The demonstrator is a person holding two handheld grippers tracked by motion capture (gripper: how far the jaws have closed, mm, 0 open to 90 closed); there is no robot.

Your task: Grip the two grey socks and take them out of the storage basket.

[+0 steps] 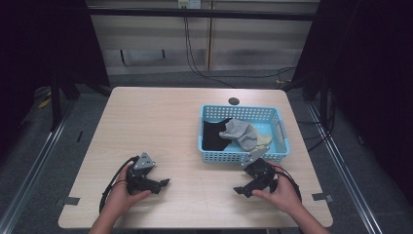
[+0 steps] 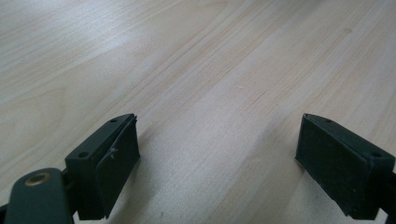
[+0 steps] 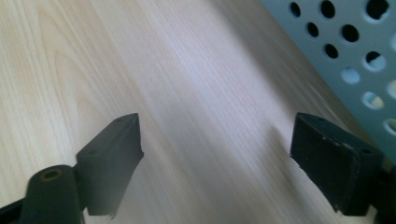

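High view is showing both hands resting near the front edge of the wooden table (image 1: 160, 122), each holding a gripper low over bare wood. The left gripper (image 1: 165, 183) is pointing toward the middle of the table, and the right gripper (image 1: 237, 190) is pointing back toward it, so the two tips are facing each other with a clear stretch of tabletop between them. Both pairs of jaws are standing wide apart with nothing in them; each gripper view is looking past spread black pads at plain wood grain.

The blue basket (image 1: 280, 127) is sitting just behind the right hand, holding a black cloth (image 1: 212, 134), a grey sock (image 1: 239, 132) and a pale sock (image 1: 264, 140) in a loose heap. That nearness suggests the right gripper is placed to reach in first, while the left is waiting over open space where the clothes could be laid out.
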